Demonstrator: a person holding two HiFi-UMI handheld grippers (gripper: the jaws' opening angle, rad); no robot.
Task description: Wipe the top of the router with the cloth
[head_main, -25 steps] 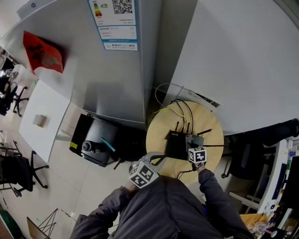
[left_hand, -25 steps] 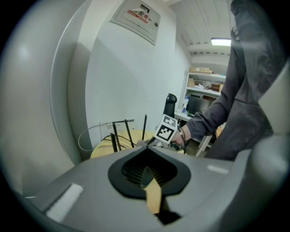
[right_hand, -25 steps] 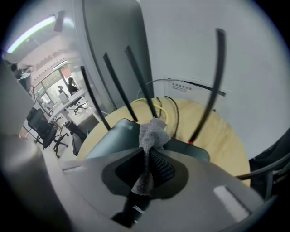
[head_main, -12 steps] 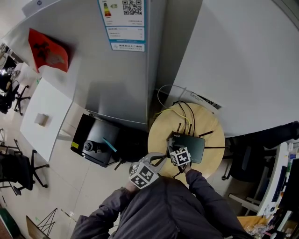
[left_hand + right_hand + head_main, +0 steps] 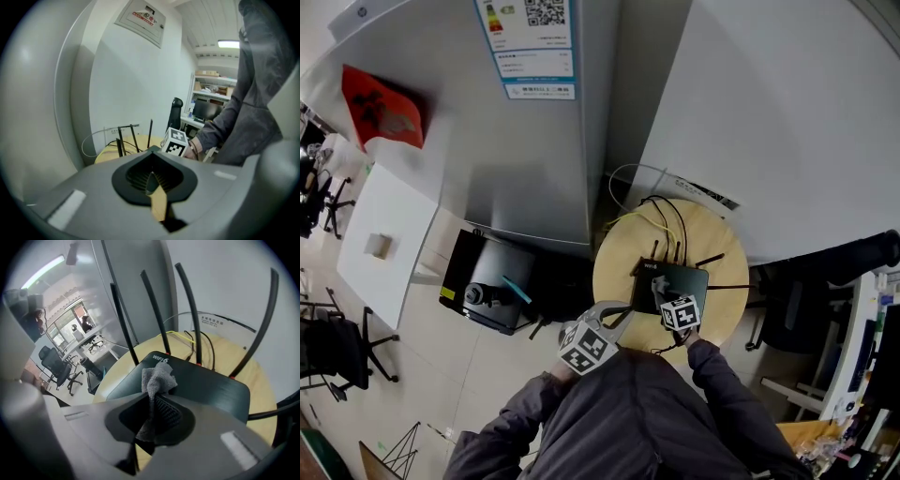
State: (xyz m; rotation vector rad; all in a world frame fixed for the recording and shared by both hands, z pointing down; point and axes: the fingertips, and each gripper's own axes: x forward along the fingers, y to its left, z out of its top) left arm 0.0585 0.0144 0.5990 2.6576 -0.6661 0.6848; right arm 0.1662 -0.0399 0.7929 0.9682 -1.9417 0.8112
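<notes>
Round wooden surface (image 5: 619,258) is carrying the black router (image 5: 661,281) near its middle, with its antennas (image 5: 152,305) rising along the 12 o'clock edge. Right tongs (image 5: 152,425) are clamping a grey cloth (image 5: 158,378) and holding it over the router's top, toward its 6 o'clock side. Left tongs (image 5: 151,180) are sitting closed and empty, hovering by the surface's 8 o'clock rim.
</notes>
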